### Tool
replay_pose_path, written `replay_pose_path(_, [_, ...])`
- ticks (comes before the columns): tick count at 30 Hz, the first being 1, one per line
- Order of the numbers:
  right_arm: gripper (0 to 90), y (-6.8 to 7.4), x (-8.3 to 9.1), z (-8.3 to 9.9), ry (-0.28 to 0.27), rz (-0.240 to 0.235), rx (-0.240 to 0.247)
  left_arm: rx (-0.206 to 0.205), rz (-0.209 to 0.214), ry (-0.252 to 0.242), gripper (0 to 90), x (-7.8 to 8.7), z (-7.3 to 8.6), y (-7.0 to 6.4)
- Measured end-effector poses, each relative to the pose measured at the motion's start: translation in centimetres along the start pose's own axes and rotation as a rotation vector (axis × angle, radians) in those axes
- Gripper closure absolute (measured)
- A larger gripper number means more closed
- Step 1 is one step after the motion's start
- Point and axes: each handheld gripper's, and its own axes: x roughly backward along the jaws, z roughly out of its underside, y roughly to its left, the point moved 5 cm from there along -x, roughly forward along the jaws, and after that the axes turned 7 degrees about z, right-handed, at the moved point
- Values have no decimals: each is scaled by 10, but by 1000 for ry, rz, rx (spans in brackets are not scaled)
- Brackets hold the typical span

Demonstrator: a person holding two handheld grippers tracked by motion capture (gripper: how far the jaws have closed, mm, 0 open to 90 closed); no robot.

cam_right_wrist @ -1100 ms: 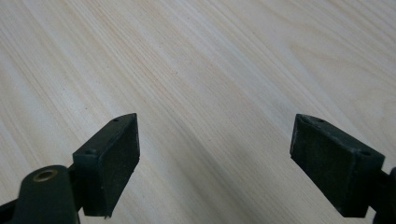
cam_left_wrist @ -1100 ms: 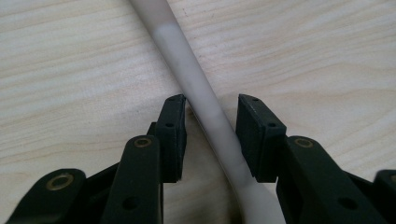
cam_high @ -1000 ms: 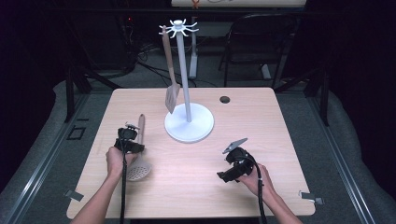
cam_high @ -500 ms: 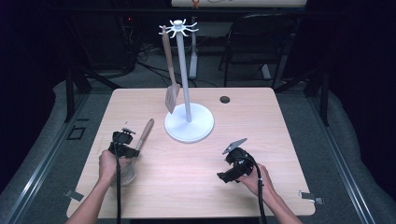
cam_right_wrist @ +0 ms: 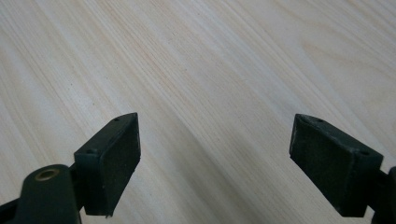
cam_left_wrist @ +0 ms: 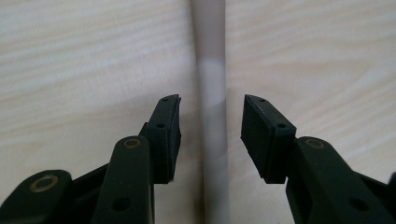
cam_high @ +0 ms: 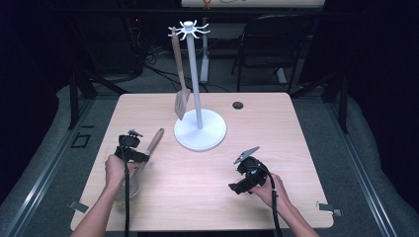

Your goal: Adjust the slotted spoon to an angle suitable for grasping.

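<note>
Two utensils are in play, and one of them, a wooden spatula (cam_high: 181,94), is already hanging from the white hook stand (cam_high: 197,129), its blade dangling just above the stand's round base. That leaves the skimmer (cam_high: 143,158), which is lying flat on the table (cam_high: 207,197) in front and to the left of the stand, wooden handle pointing up toward the base, perforated metal head down by the person's left hand (cam_high: 114,170). The left gripper (cam_high: 131,148) is hovering right over that handle, jaws spread and straddling the shaft with a gap on both sides in the left gripper view, nothing clamped yet. So I'd call this roughly the halfway mark: the pinch, the lift and the hooking are all waiting to happen. The right gripper (cam_high: 247,174) is idling in front and to the right of the stand, jaws gaping wide over bare wood, holding nothing. The tabletop is pale wood grain with a small dark cable hole (cam_high: 238,105) behind and to the right of the stand. Behind the stand the room is sitting dim, with a black chair (cam_high: 269,44) and cables trailing on grey floor.
</note>
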Motion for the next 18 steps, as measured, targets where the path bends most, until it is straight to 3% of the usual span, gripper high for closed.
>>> replay_pose_path(4, [162,0,0,0,-3,-2,2,14,2,6,584,-7,-8,1])
replay_pose_path(10, [163,-2,0,1,5,1,-2,18,-9,32,620,-15,-8,3])
replay_pose_path(17, [164,0,-2,0,-9,-10,-21,-21,-44,56,684,-16,-10,1])
replay_pose_path(18, [164,-1,-2,0,-1,-4,-6,-26,-50,61,685,-16,-10,0])
